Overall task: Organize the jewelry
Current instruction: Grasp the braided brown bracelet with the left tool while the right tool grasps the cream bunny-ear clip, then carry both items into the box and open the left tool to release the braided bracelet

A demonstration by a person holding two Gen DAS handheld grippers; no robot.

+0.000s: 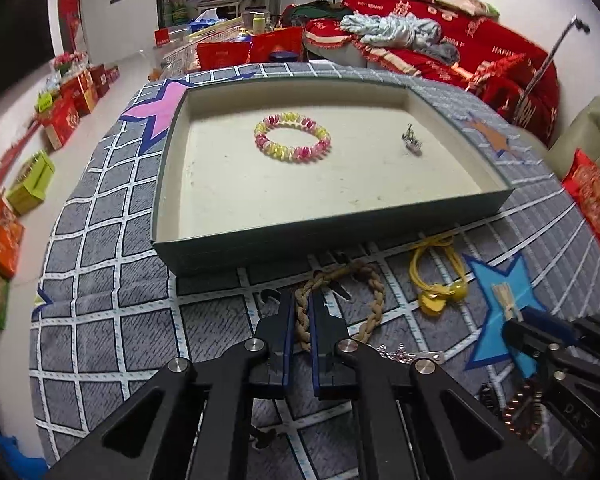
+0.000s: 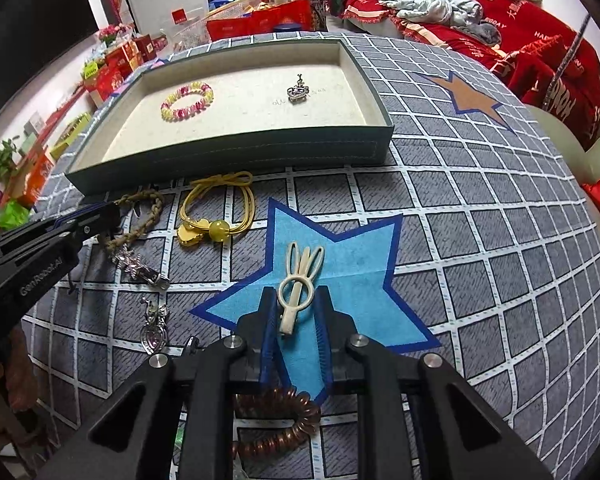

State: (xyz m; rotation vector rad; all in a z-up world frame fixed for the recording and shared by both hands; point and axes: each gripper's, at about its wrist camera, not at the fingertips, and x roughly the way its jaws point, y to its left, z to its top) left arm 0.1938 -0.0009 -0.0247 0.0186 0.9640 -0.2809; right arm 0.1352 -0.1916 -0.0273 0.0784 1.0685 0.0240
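Observation:
My left gripper [image 1: 302, 300] is shut on one end of a braided brown bracelet [image 1: 376, 296] that lies on the checked cloth just in front of the tray [image 1: 300, 248]. In the right wrist view, my right gripper [image 2: 296, 300] is closed around a cream hair clip [image 2: 298, 276] on the blue star patch, its pads against the clip's ring. The tray [image 2: 228, 152] holds a pink-and-yellow bead bracelet [image 1: 292, 138] and a small silver charm [image 1: 412, 140]. A yellow hair tie [image 2: 216, 212] lies between the two grippers.
A silver star clip [image 2: 140, 268], a purple heart pendant [image 2: 152, 332] and a copper coil hair tie [image 2: 280, 428] lie on the cloth near my grippers. Red boxes and bags stand beyond the table's far edge, and a red-covered sofa [image 1: 500, 52] is at the right.

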